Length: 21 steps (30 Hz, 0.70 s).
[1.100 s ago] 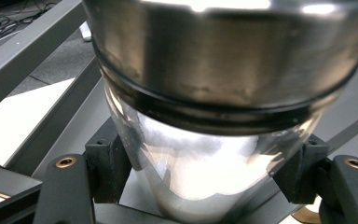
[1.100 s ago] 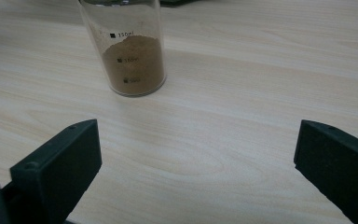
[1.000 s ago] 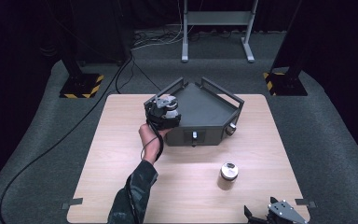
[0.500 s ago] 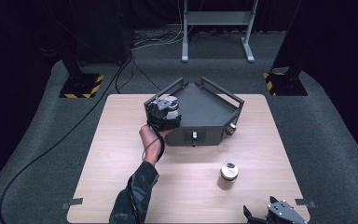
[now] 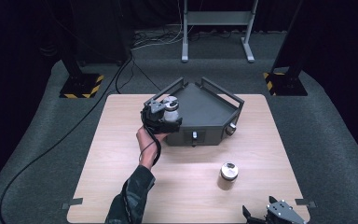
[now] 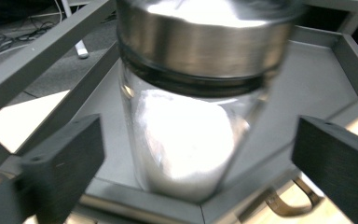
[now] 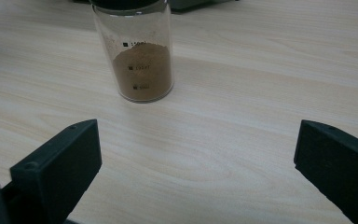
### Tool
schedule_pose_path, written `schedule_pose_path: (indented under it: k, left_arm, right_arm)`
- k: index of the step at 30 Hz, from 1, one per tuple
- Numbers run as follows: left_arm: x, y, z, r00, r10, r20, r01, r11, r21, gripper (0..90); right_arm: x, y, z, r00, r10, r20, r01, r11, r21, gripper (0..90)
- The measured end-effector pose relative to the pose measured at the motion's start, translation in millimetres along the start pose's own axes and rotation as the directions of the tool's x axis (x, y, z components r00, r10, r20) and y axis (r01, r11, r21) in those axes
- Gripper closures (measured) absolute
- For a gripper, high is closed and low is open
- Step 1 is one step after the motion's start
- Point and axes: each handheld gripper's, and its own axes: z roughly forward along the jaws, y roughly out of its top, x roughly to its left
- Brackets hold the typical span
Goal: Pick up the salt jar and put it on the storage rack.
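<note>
A glass jar of white powder [image 6: 186, 140] with a metal lid stands in the near left corner of the grey tray [image 6: 317, 79]. My left gripper [image 6: 196, 154] is open around it, each jaw a little clear of the glass. From above, the left gripper [image 5: 167, 115] sits at the tray's [image 5: 209, 109] left front corner with the white-powder jar [image 5: 171, 107] in front of it. A second jar with brown powder [image 7: 140, 60] stands on the wooden table, ahead of my open right gripper [image 7: 198, 158]. The high view shows the brown-powder jar [image 5: 228, 173] and the right gripper [image 5: 263, 215] at the table's near right edge.
The tray has raised rails [image 5: 221, 91] and small knobs on its front wall [image 5: 194, 135]. A cable runs from the left hand off the table's left side. Stands with striped bases [image 5: 81, 86] are on the floor beyond the table [image 5: 121, 186].
</note>
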Motion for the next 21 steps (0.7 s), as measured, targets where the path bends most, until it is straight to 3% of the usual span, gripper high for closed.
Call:
schedule_pose_path:
  k: [7,12,17,21]
  left_arm:
    - [0.8,-9.5,-22.6,0.9992,0.025,0.031,-0.024,0.9996,-0.011,0.2]
    - [5.8,-40.6,-41.2,0.9962,0.053,0.069,-0.055,0.9982,0.023,0.2]
    - [10.2,-78.0,-58.7,0.9971,0.056,0.051,-0.06,0.9951,0.079,0.2]
    - [18.1,-104.4,-68.9,0.999,0.039,0.023,-0.042,0.989,0.142,0.2]
  right_arm:
    - [2.9,1.5,0.4,1.0,-0.006,0.0,0.006,1.0,0.0,0.0]
    - [4.9,2.2,-0.4,1.0,-0.005,0.003,0.005,1.0,0.001,0.0]
    - [6.1,2.4,-0.5,1.0,-0.006,0.005,0.006,1.0,0.001,0.0]
    - [7.6,3.6,0.9,1.0,-0.01,0.002,0.01,1.0,0.004,0.0]
